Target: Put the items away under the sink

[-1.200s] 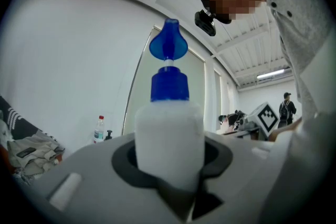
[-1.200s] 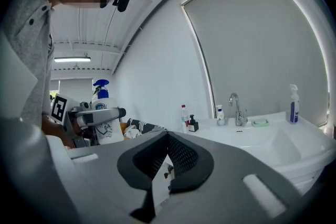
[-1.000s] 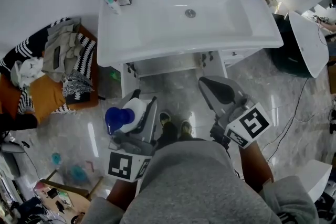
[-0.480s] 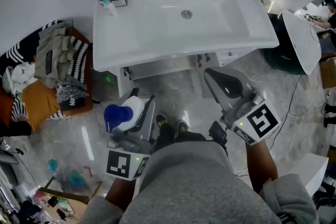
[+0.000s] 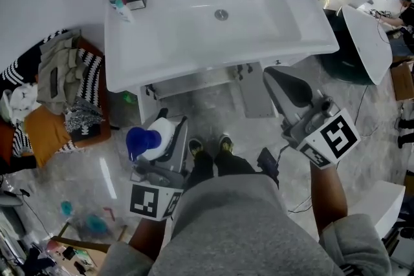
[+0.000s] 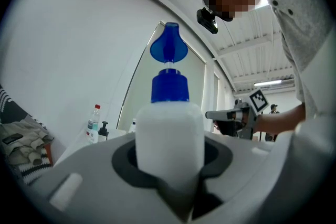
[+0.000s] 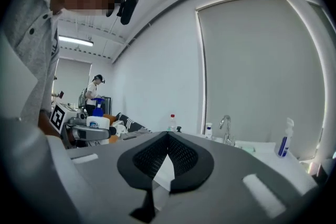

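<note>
Your grey sweatshirt [image 5: 226, 223] has sleeves [image 5: 352, 244] ending above the forearms. Your shoes [image 5: 198, 147] are dark with pale toes. Left tongs [image 5: 171, 131] and right tongs [image 5: 282, 82]: grey bodies, black meshed pads [image 7: 152, 157], each with a white cube [image 5: 154, 201] bearing black square markers.

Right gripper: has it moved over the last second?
Yes. Against the sink, the right gripper has swung rightward, nearer the sink's front right corner.
</note>
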A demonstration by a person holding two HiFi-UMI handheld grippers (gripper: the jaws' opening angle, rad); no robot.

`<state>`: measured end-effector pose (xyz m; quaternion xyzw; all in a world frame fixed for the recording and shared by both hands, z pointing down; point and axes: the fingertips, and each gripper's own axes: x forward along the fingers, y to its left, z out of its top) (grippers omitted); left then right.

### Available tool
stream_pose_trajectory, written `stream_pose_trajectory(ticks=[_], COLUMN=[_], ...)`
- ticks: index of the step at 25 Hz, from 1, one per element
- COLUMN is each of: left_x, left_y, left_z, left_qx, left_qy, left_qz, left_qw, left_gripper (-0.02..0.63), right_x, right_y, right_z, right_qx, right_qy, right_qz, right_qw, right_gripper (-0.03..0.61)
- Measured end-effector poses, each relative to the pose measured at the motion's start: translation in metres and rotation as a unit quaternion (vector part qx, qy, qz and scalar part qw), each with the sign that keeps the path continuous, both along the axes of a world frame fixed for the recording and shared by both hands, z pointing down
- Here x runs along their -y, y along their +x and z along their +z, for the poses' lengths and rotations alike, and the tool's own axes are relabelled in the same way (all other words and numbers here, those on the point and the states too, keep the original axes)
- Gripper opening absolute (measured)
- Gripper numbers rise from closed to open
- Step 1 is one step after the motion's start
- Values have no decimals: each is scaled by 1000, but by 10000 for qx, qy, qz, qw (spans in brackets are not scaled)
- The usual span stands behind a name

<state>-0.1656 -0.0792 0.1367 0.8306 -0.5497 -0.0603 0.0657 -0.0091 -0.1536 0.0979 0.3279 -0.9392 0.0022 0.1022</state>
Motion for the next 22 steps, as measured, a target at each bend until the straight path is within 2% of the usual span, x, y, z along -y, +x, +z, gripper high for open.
stream_pose_trajectory(ticks=[6,12,18,22], left_x=[5,17,34,52], left_y=[23,43,62,72], left_z=[18,64,118,175], left_qx=[127,274,443,634], left_qy=[-103,-509,-699,-778], left_qz=[15,12,55,168], left_qw=[9999,9983,9966,9948], left_gripper=[163,163,163,163], right_x=[-16,-16,4,22], right_y=[2,5,2,-7], right_z=[50,91,139,194], right_qx=[319,569,842,829], right_qy=[-576,-950,-1148,-1103], right_qz=[74,177,283,210], right_qw=[9978,9937,9894,9902], right_gripper=[-2,-2,-2,-2])
